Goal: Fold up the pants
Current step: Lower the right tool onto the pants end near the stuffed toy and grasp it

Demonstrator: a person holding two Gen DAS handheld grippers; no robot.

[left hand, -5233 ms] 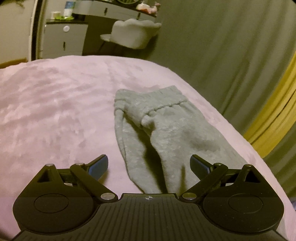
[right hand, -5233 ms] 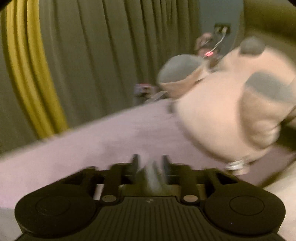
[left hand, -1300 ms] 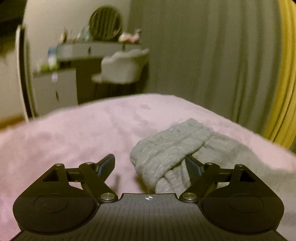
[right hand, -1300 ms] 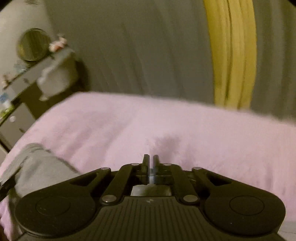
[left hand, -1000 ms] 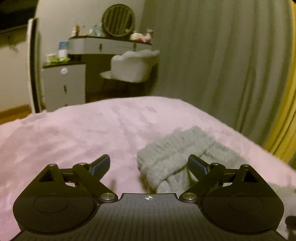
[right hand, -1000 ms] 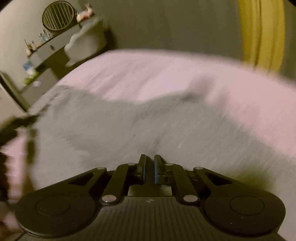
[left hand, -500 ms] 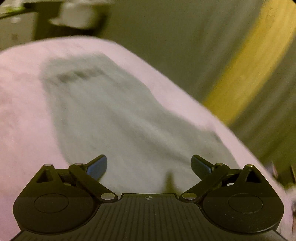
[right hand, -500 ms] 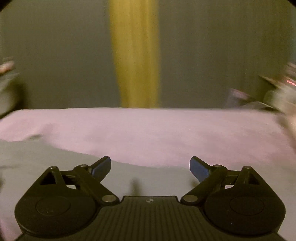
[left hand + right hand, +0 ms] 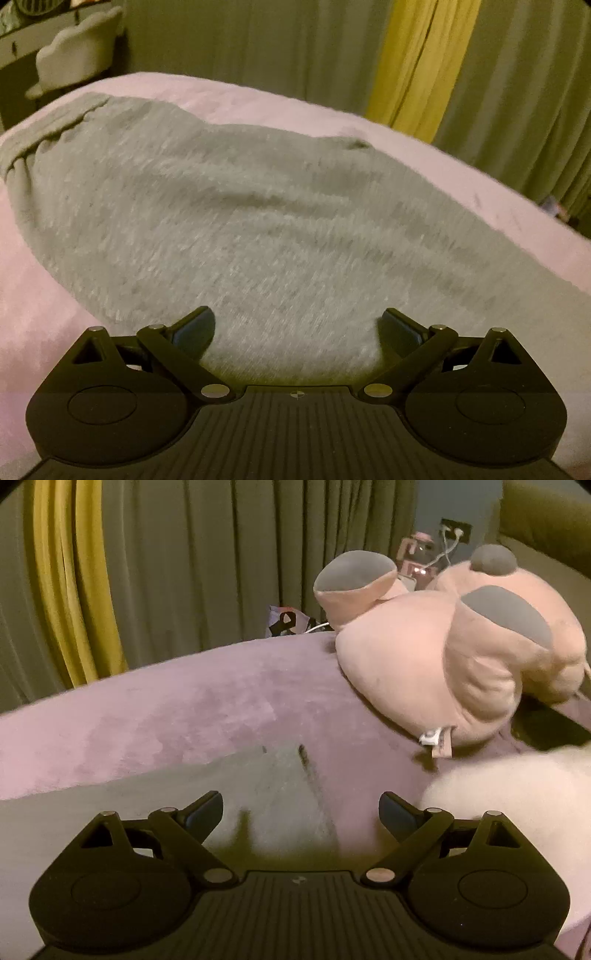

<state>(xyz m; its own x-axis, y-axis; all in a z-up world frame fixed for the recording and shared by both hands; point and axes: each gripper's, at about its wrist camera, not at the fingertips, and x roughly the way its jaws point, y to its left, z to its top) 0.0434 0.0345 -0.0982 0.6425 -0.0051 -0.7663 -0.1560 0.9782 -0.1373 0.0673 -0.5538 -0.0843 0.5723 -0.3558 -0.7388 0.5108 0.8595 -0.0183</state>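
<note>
A wide bed with a fuzzy pink blanket fills the room from near to far, and dull green curtains hang behind it with a yellow curtain between them. The grey pants lie spread flat across the near part of the blanket, the gathered waistband at the far left and the legs running off to the right. In the right wrist view the end of a pant leg, its hem crossing the cloth, lies just in front of the tool.

At the far right of the bed sits a big pink plush toy with grey patches, a small tag hanging from its near edge. A pale fluffy thing lies to the right of the right tool; what it is I cannot tell. Far left stands a pale upholstered chair against a desk.

The left gripper hangs low over the middle of the pants, its jaws spread wide, with cloth below and nothing pinched. The right gripper stands wide too, having just been opening and then easing in slightly; the leg end lies under its left finger, not gripped.
</note>
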